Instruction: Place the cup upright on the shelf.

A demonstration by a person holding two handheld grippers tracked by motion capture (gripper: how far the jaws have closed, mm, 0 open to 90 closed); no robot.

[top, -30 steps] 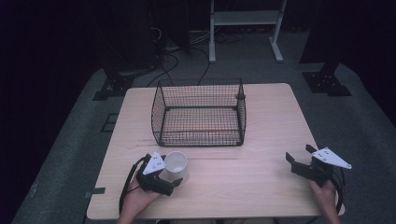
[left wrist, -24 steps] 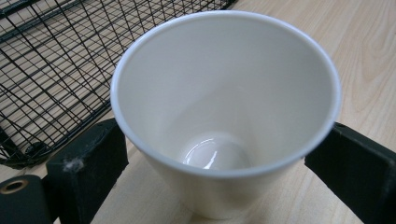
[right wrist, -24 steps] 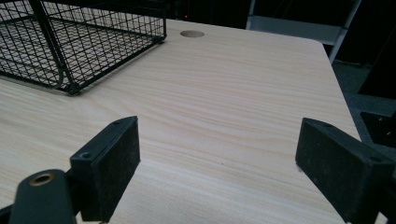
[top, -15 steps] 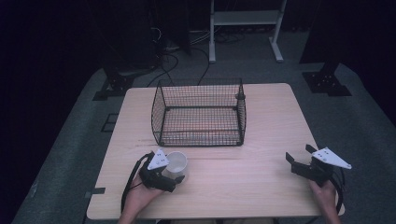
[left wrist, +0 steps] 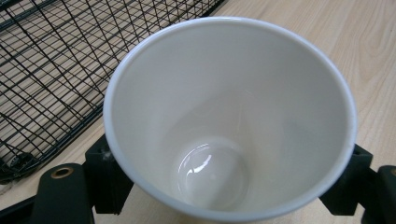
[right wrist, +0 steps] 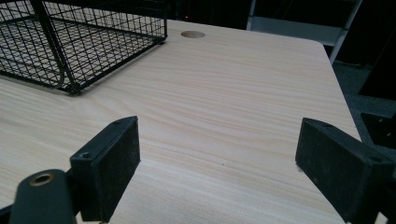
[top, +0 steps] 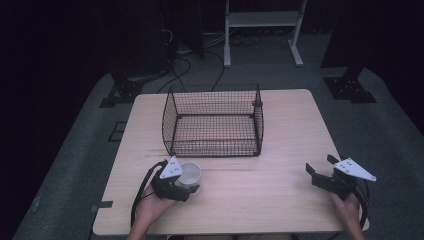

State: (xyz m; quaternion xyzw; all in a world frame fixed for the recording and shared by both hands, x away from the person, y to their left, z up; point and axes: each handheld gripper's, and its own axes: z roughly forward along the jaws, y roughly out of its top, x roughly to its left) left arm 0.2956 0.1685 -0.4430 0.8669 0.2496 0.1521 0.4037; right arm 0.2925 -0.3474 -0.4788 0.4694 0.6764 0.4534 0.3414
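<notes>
White and glossy, the round ceramic cup (top: 189,174) stands upright on my pale wooden table (top: 280,130), near the left front edge and just in front of the black wire mesh basket (top: 214,120), apart from it. My left gripper (top: 186,184) has just been closing its jaws, and they now press the cup's wall from 2 sides; in the left gripper view the cup's rim (left wrist: 229,116) sits between them. My right gripper (top: 320,170) rests near the right front edge, jaws wide apart over bare wood, holding nothing.
</notes>
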